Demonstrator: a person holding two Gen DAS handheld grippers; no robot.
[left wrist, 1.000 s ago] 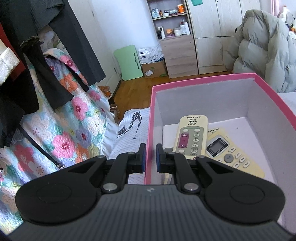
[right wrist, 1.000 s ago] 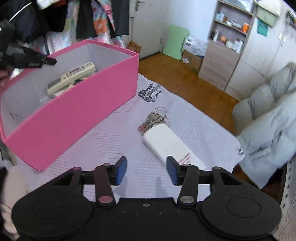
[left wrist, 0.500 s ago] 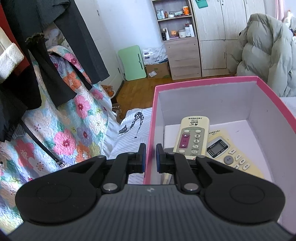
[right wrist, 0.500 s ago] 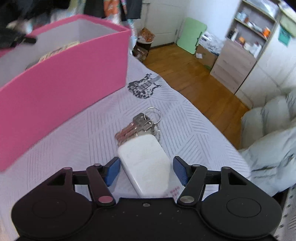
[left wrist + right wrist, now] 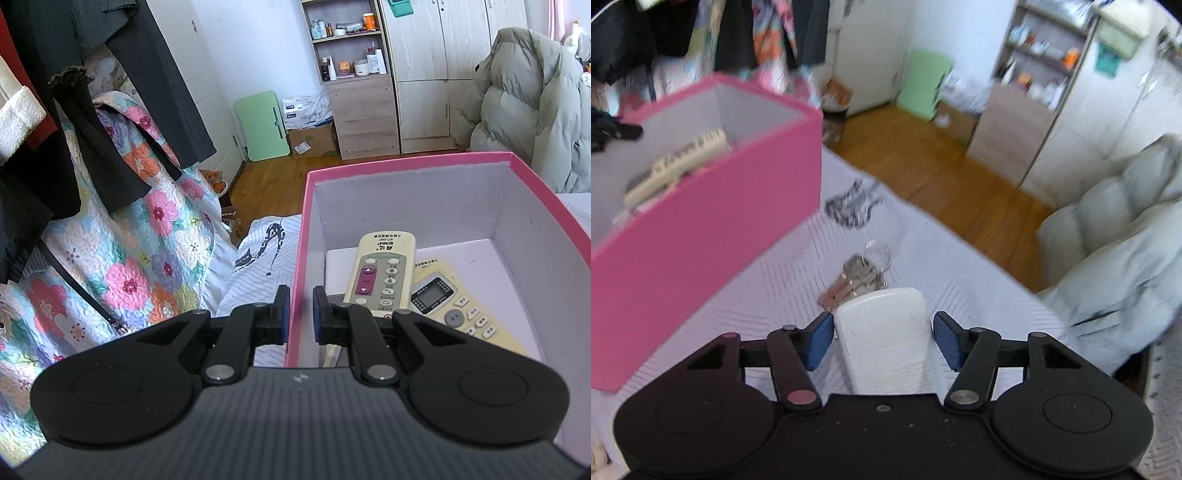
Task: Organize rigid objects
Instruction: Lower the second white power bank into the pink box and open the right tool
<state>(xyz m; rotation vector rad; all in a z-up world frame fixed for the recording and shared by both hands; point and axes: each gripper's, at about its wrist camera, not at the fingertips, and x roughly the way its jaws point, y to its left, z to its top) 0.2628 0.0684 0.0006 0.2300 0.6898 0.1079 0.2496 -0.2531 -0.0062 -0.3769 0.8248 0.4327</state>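
Observation:
A pink box stands on the white patterned bedsheet, and my left gripper is shut on its near left wall. Inside lie a cream remote and a yellower remote. In the right wrist view the pink box stands at the left, with the cream remote showing inside. My right gripper straddles a white remote lying on the sheet. Its jaws are closing; a gap still shows at the right pad. A bunch of keys lies against the white remote's far end.
Dark clothes and a floral quilt hang to the left of the box. A puffy grey coat lies at the bed's right. Beyond the bed are wood floor, a green folding table and a shelf cabinet.
My right gripper has moved forward over the sheet until its fingers flank the white remote, widening and then narrowing. The left gripper keeps its hold on the box wall.

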